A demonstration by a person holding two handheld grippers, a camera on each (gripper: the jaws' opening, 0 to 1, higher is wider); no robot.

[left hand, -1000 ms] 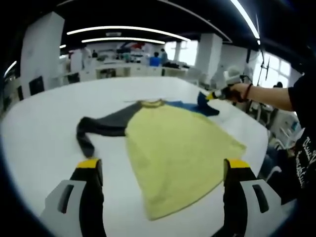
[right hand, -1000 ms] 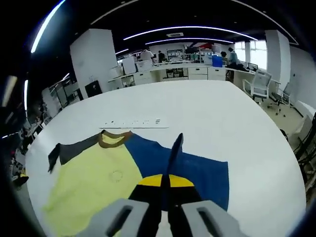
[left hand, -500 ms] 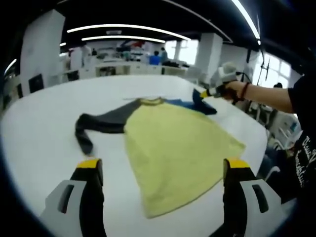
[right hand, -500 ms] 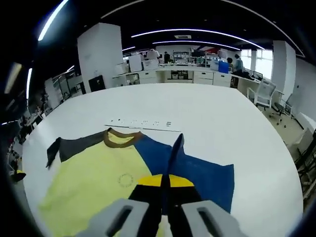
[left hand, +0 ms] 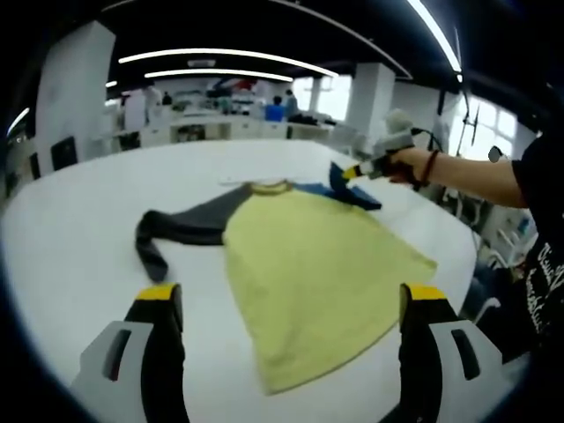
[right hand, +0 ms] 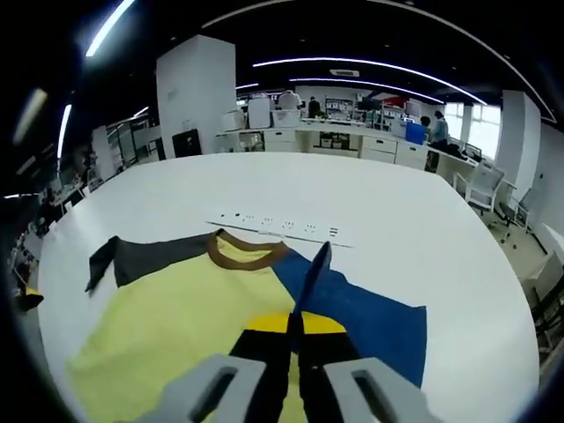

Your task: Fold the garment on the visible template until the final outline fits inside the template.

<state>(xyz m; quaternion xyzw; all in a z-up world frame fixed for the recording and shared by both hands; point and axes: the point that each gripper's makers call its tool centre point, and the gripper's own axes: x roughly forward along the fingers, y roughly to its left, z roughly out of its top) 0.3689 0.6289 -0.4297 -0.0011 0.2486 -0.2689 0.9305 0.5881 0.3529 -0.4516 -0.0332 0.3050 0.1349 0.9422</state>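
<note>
The big white counter [left hand: 79, 220] fills most of the room's middle, with desks and people far behind it. Spread flat on it lies the shirt [left hand: 308, 264], its yellow body facing up, a brown collar [right hand: 247, 254] at the neck. The grey sleeve [left hand: 172, 227] reaches out to one side and bends near the cuff, lying on the counter. The blue sleeve [right hand: 370, 308] is on the other side, and part of it is lifted off the counter into a raised fold. A thin line of small dark marks [right hand: 278, 226] runs across the counter just beyond the collar. The right tongs [right hand: 295, 328] are pinched together on the blue sleeve, holding that fold up. The left tongs [left hand: 291, 304] hang spread wide apart near the shirt's hem, holding nothing.
</note>
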